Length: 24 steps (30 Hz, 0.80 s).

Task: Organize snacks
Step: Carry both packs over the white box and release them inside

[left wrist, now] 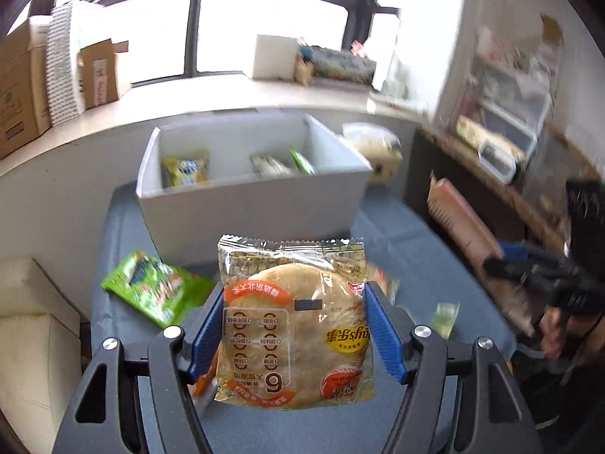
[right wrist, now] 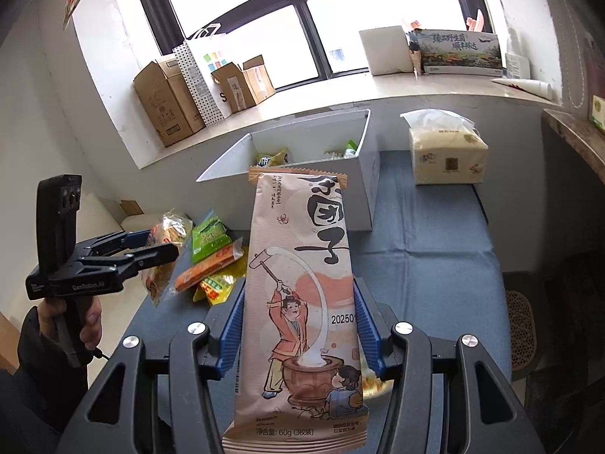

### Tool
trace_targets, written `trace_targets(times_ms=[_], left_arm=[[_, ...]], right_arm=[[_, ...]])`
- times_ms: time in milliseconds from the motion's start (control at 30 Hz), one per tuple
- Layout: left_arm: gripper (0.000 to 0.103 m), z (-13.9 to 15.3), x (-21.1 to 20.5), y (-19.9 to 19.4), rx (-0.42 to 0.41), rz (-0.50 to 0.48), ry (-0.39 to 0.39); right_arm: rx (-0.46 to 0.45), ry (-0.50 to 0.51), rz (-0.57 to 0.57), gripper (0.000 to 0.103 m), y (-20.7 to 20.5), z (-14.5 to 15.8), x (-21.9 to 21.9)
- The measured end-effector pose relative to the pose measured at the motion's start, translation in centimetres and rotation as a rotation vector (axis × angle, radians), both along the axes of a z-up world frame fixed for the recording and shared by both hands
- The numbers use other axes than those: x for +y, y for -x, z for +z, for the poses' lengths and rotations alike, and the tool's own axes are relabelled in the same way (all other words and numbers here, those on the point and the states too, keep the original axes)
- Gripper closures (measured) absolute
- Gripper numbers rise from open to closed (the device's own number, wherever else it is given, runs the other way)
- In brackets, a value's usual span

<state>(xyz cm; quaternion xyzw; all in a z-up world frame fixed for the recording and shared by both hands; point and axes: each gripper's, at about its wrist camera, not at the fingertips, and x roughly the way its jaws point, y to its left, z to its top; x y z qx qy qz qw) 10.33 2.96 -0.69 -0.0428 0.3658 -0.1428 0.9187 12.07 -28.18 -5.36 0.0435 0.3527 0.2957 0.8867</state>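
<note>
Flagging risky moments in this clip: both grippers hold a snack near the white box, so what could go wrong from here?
1. The left gripper pinches the rice cake pack only by its side edges; the slick bag could slip or the cake crack.
2. The right gripper holds the tall pink pack low down, so its top could flop or catch the white box rim.
3. Both hands heading for one box could collide.
</note>
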Motion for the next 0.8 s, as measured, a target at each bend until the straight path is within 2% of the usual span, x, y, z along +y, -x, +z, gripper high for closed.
trace_targets(times_ms=[100, 267, 367, 533, 700, 767, 800], left_arm=[[0.029, 1.9, 1.9, -2.7, -0.019, 0.082, 0.068], [0.029, 4.3, 4.0, -7.9, -0.042, 0.149, 0.111], [0.029, 5.1, 4.3, -11.4, -0.044, 0.157, 0.091], [0.029, 4.7, 4.0, -16.7, -0.022, 0.167, 0.033], [0.028, 3.6, 3.8, -19.3, 0.003, 0.171, -0.005], [0.028, 3.0, 3.8, -20.1, 0.013, 0.191, -0.039], [0.021, 2.5, 3.9, -20.5, 0.022, 0.197, -0.053]], right_arm=[[-0.023, 0.006, 0.006, 0.046, -2.7, 1.3, 2.5], [-0.014, 0.002, 0.003, 0.046, -8.2, 3.1, 6.1], [0.007, 0.013, -0.012, 0.046, -11.6, 3.5, 7.7], [0.02, 0.055, -0.042, 0.046, -16.8, 3.7, 9.7], [0.021, 0.097, -0.077, 0.046, -20.9, 3.7, 10.5], [0.036, 0.079, -0.093, 0.045, -22.5, 3.5, 10.4], [0.051, 0.066, -0.1, 0.045, -23.2, 3.4, 10.3]])
